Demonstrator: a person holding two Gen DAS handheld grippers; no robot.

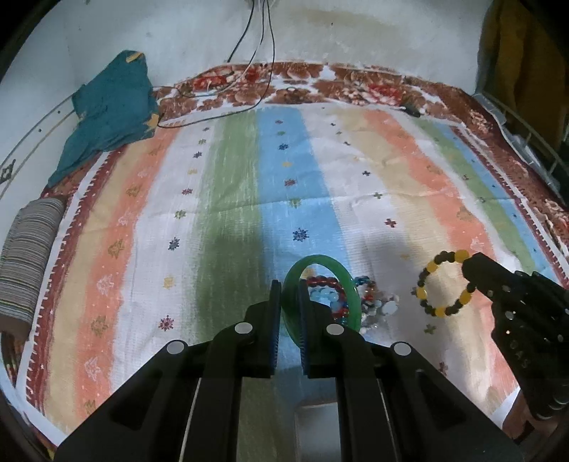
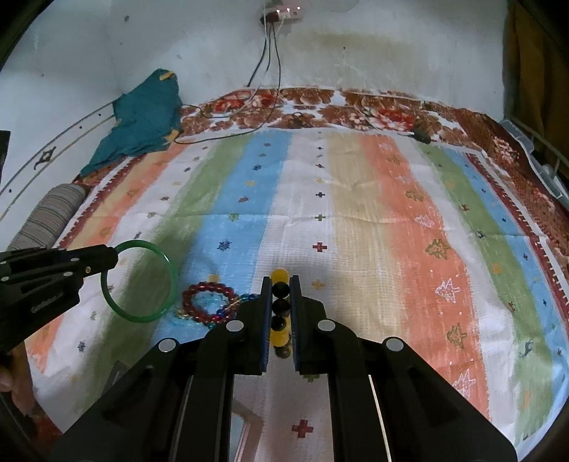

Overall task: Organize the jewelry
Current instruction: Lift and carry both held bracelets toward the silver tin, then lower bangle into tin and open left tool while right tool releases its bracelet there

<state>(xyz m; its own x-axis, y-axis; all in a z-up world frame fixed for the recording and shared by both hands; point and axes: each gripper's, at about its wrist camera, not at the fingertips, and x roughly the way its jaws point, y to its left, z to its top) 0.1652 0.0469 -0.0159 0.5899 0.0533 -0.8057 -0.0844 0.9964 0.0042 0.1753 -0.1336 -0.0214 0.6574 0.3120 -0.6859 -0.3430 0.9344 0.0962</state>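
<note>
Striped bedspread [image 1: 227, 199], left hand-held gripper [image 1: 288, 305] clamping green bangle [image 1: 350, 284], right hand-held gripper [image 2: 281, 305] clamping half-hidden beaded bracelet [image 2: 279, 276]

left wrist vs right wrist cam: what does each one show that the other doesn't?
Left wrist only: the yellow-and-dark bead bracelet as a full loop hanging from the right gripper, plus pale blue and white beads in the pile.

Right wrist only: the wall socket the cables run to, and the green bangle as a full ring held by the left gripper.

Both: striped cloth, teal cloth, red bead bracelet, both grippers shut on jewelry.
</note>
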